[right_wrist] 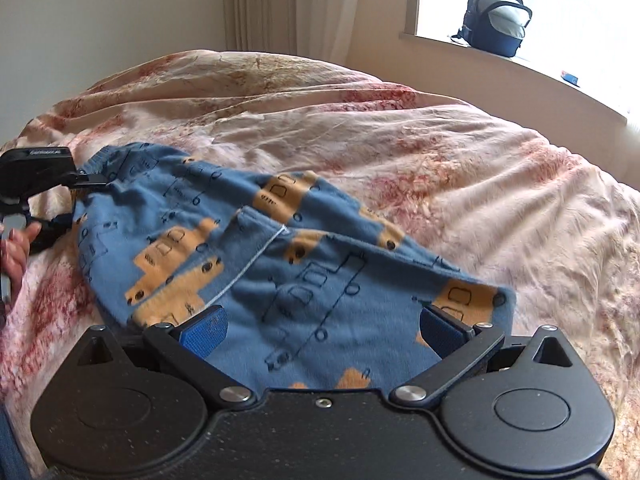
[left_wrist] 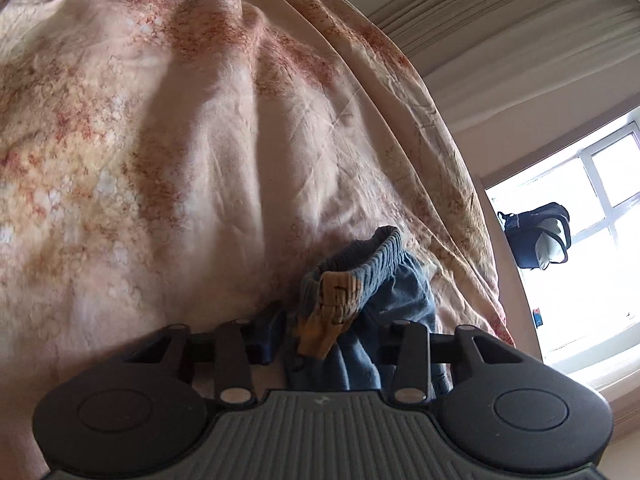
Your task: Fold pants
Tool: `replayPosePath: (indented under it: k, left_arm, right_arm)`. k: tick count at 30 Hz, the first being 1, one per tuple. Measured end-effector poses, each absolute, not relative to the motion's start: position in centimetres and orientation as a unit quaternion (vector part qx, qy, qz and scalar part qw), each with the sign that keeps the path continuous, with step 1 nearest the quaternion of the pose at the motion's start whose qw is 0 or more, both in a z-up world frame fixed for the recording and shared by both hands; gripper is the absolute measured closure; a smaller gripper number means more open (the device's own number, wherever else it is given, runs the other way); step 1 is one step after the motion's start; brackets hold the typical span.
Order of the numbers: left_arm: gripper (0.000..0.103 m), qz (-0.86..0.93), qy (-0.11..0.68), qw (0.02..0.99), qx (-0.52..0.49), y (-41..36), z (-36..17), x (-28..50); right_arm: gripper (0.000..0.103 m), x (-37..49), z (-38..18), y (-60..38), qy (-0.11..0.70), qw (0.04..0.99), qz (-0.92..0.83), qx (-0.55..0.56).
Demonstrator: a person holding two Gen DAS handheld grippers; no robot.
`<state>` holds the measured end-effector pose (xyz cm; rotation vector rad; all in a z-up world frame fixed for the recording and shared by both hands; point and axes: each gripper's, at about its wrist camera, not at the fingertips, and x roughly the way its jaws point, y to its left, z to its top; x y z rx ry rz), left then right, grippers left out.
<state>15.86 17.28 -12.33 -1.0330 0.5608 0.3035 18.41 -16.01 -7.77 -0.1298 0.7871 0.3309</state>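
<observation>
Blue pants (right_wrist: 248, 240) printed with orange trucks lie spread on the bed in the right wrist view. My right gripper (right_wrist: 320, 320) is open wide just above their near end, and the cloth passes between its blue pads (right_wrist: 204, 328) without being pinched. At the far left a hand (right_wrist: 16, 248) holds my left gripper (right_wrist: 76, 200) at the waistband. In the left wrist view the elastic waistband (left_wrist: 360, 264) is bunched between the fingers of the left gripper (left_wrist: 336, 328), which is shut on it. One blue pad (left_wrist: 268, 332) shows; cloth hides the other.
A rumpled pink and red patterned bedspread (right_wrist: 440, 152) covers the bed (left_wrist: 160, 120). A dark backpack (right_wrist: 496, 20) stands on the window sill (right_wrist: 540, 68) behind the bed, with a small blue object (right_wrist: 570, 77) beside it. Curtains (right_wrist: 260, 4) hang in the corner.
</observation>
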Motion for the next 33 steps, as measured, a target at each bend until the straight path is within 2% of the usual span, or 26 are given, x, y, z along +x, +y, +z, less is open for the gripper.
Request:
replayPosePath:
  k: [1,2,5,8,14,21,26,33]
  left_arm:
    - [0.064,0.143,0.263,0.822,-0.484,17.3,-12.2,15.9]
    - [0.074,0.140,0.262,0.825,-0.480,17.4,-12.1,15.9]
    - [0.084,0.133,0.258,0.838,-0.462,17.1,-11.3,16.2]
    - [0.087,0.124,0.245,0.870,-0.410,15.8,-9.5,16.6]
    - [0.088,0.060,0.204,0.946,-0.244,10.0,-3.6,16.4]
    - [0.087,-0.055,0.165,0.984,-0.026,-2.4,1.1,14.4]
    - [0.087,-0.127,0.182,0.972,0.082,-11.9,-0.1,12.9]
    - [0.087,-0.174,0.236,0.937,0.189,-21.1,-5.5,11.7]
  right_arm:
    - [0.001,18.3,-8.4,-16.0,0.378,0.910,0.159,-0.059]
    - [0.001,18.3,-9.2,-16.1,0.375,0.912,0.154,-0.054]
    - [0.001,18.0,-10.1,-15.9,0.365,0.919,0.138,-0.061]
    - [0.001,17.5,-8.6,-15.8,0.336,0.926,0.145,-0.087]
    - [0.001,17.1,-5.2,-18.5,0.316,0.935,0.142,-0.073]
    - [0.001,17.4,-2.9,-24.7,0.317,0.943,0.105,-0.002]
    - [0.001,17.2,-1.6,-31.4,0.291,0.949,0.068,0.102]
    - [0.001,17.2,-2.7,-37.4,0.297,0.927,0.073,0.215]
